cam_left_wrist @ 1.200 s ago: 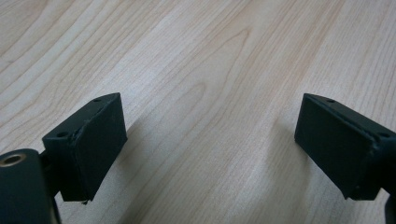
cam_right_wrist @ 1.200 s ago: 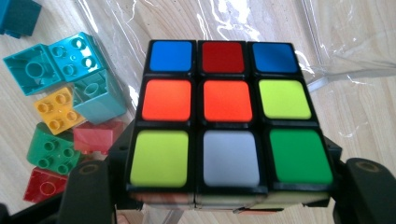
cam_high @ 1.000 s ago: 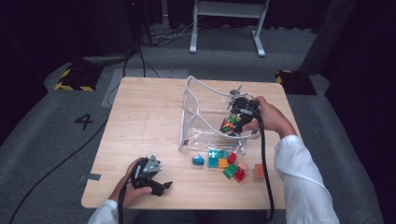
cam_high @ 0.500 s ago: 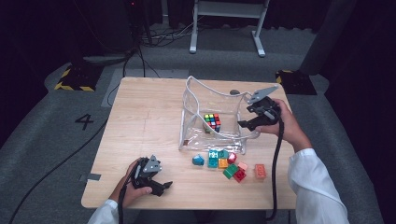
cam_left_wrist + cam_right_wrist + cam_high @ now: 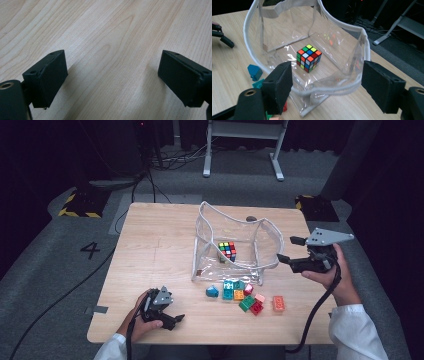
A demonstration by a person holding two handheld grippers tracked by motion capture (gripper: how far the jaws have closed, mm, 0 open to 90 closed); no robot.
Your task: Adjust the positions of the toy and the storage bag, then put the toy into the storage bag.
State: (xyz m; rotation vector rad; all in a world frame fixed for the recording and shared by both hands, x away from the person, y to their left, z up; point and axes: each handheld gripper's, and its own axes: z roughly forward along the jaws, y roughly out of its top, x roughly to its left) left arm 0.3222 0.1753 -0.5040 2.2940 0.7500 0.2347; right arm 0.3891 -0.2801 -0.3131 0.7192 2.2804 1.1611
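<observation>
High view: right hand-held gripper (image 5: 287,249) empty, jaws just opening wide, at tabletop's right edge; toy bricks (image 5: 243,294) toward near edge, nearer it than open left hand-held gripper (image 5: 176,319). Rubik's cube (image 5: 227,251) inside clear bag (image 5: 260,237).

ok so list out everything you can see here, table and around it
puzzle cube: 1, multicoloured, inside the clear bag
clear bag: 1, transparent with white rim, open, standing mid-table
toy bricks: about nine, teal, blue, green, orange, red and pink, loose in front of the bag
table: 1, light wood
floor marking: 1, a black 4, left of the table
hazard tape: yellow and black, floor far left
metal frame: 1, white, behind the table
left gripper: 1, black, jaws open over bare wood, near front edge
right gripper: 1, black, jaws just opening, nothing between them, right of the bag
white sleeves: 2, bottom edge
</observation>
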